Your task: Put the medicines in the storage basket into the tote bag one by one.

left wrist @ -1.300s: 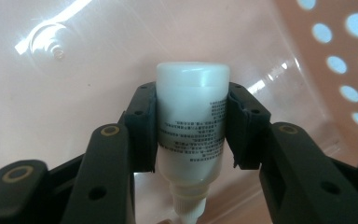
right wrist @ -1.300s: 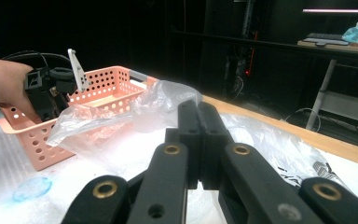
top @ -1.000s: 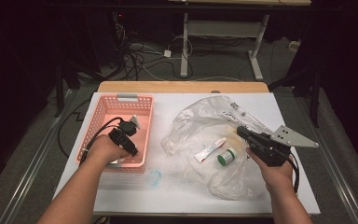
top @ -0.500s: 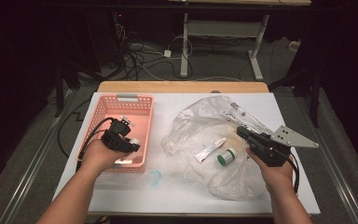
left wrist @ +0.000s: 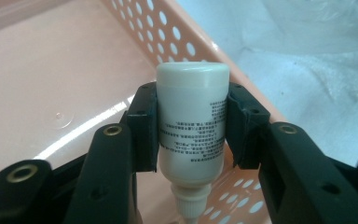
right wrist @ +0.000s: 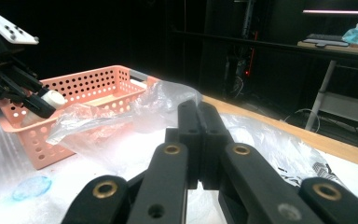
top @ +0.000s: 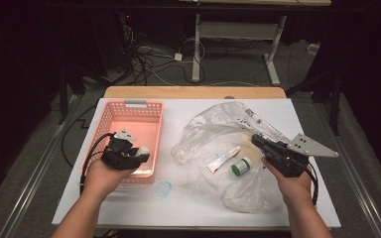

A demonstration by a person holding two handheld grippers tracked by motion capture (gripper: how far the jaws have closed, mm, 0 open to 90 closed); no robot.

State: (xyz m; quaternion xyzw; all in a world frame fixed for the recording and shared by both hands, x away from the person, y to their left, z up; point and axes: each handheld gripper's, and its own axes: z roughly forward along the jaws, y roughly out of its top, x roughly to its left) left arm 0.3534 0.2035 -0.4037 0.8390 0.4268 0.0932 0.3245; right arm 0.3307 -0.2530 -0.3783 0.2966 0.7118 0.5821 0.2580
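Over the perforated pink plastic basket (top: pixel 131 119), the left gripper (left wrist: pixel 192 126) clasps a small white plastic bottle (left wrist: pixel 192 126), seemingly about to drop it in, while the right gripper (right wrist: pixel 199 140), fingers clenched empty, waits beside the crumpled clear plastic bag (top: pixel 238 188), where a white tube (top: pixel 223 159) and green-capped jar (top: pixel 240 167) remain.

Small white plastic bottle (left wrist: pixel 192 126), black print on label, nozzle toward camera, clamped between black left gripper (left wrist: pixel 192 123) pads above pink perforated plastic basket (left wrist: pixel 56 88); crinkled clear plastic (left wrist: pixel 317 60) beyond rim.
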